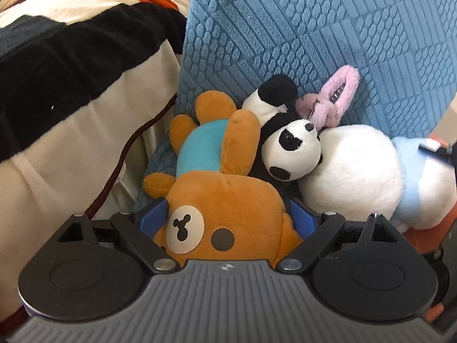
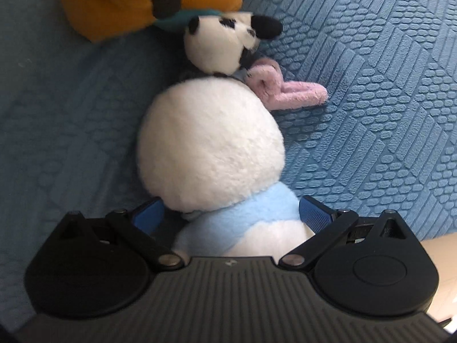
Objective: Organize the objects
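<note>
A brown bear plush [image 1: 228, 200] in a teal shirt lies on the blue textured sofa cover [image 1: 314, 28], its head between the blue pads of my left gripper [image 1: 227, 217], which is shut on it. A small panda plush [image 1: 291, 148] leans on the bear and on a white plush [image 1: 351, 171] with a light blue collar. My right gripper [image 2: 231, 211] is shut on that white plush [image 2: 211, 145] at the collar. A pink fluffy clip [image 2: 294, 94] lies against the panda [image 2: 217, 48]. The bear [image 2: 114, 5] sits at the top left.
A thick blanket [image 1: 71, 71] striped black, cream and orange is heaped on the left, close to the bear. The sofa's blue backrest rises right behind the toys. Bare blue cover [image 2: 371, 85] stretches to the right of the white plush.
</note>
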Demonstrator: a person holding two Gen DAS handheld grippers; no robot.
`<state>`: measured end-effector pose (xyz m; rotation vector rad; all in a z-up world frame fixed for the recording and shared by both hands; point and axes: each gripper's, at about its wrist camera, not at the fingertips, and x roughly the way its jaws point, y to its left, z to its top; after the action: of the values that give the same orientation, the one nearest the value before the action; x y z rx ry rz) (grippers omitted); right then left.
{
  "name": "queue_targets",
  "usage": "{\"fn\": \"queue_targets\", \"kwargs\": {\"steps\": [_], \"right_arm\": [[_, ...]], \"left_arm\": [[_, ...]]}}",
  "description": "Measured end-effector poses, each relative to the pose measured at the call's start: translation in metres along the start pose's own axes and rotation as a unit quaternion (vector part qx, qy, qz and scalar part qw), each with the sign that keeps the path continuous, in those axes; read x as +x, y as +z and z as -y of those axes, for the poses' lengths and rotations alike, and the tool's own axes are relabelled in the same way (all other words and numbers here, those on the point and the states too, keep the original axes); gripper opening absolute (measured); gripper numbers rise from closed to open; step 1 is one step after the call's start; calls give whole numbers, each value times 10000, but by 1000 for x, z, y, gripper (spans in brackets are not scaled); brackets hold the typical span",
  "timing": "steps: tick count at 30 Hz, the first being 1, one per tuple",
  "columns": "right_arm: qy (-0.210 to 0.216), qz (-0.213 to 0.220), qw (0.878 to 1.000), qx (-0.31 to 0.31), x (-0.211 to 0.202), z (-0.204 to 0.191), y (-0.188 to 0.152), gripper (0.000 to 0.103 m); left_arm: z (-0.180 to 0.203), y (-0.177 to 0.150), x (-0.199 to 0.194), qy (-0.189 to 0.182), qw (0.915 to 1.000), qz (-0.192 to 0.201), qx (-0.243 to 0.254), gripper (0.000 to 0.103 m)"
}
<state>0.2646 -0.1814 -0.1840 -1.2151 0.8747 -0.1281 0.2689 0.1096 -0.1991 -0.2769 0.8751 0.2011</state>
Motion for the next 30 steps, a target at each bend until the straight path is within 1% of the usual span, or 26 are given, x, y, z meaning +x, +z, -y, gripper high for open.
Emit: {"fn": "queue_targets", "kwargs": {"steps": [4, 5, 6, 10, 13, 15, 16, 17, 19, 21, 24, 28, 29, 30], "right_arm": [[-118, -144, 9997, -148, 12, -4, 2, 103], [-136, -161, 9996, -169, 12, -5, 3, 103], [-241, -129, 9994, -193, 12, -5, 4, 103], [-285, -179, 9992, -230, 11, -4, 5, 101], [-292, -180, 9991, -238, 8, -3, 3, 95], [-329, -185, 9990, -228, 3, -3, 3, 85], [-352, -189, 9989, -242, 0, -3, 3, 82], [-359, -192, 9989, -238, -3, -3, 3, 79], [-303, -161, 9993, -166, -12, -2, 3, 77], [-324, -57, 9995, -21, -26, -1, 3, 75], [-229, 84, 9994, 262, -46, 0, 4, 74], [125, 263, 9952, 938, -58, 9, -2, 71], [204, 323, 9929, 1126, -60, 12, -2, 66], [313, 398, 9891, 1384, -67, 15, -4, 58]], "left_arm": [[5, -1, 7, 149, 9998, -18, 141, 93], [5, -1, 7, 177, 9997, -14, 176, 93], [6, -2, 8, 203, 9996, -11, 210, 93], [9, 0, 9, 255, 9991, -55, 329, 93], [3, 0, 13, 216, 9995, -146, 173, 93], [0, -1, 11, 204, 9996, -148, 99, 93], [0, -1, 10, 210, 9996, -146, 93, 93], [-1, -2, 8, 202, 9997, -142, 81, 91], [-2, -3, 4, 174, 9997, -147, 72, 86], [-6, -3, -2, 146, 9998, -135, -5, 81], [-12, -6, -11, 93, 9998, -133, -106, 76], [-19, -15, -25, 16, 9996, -160, -249, 73], [-19, -17, -28, 21, 9996, -155, -233, 73], [-19, -20, -32, 30, 9997, -149, -210, 72]]}}
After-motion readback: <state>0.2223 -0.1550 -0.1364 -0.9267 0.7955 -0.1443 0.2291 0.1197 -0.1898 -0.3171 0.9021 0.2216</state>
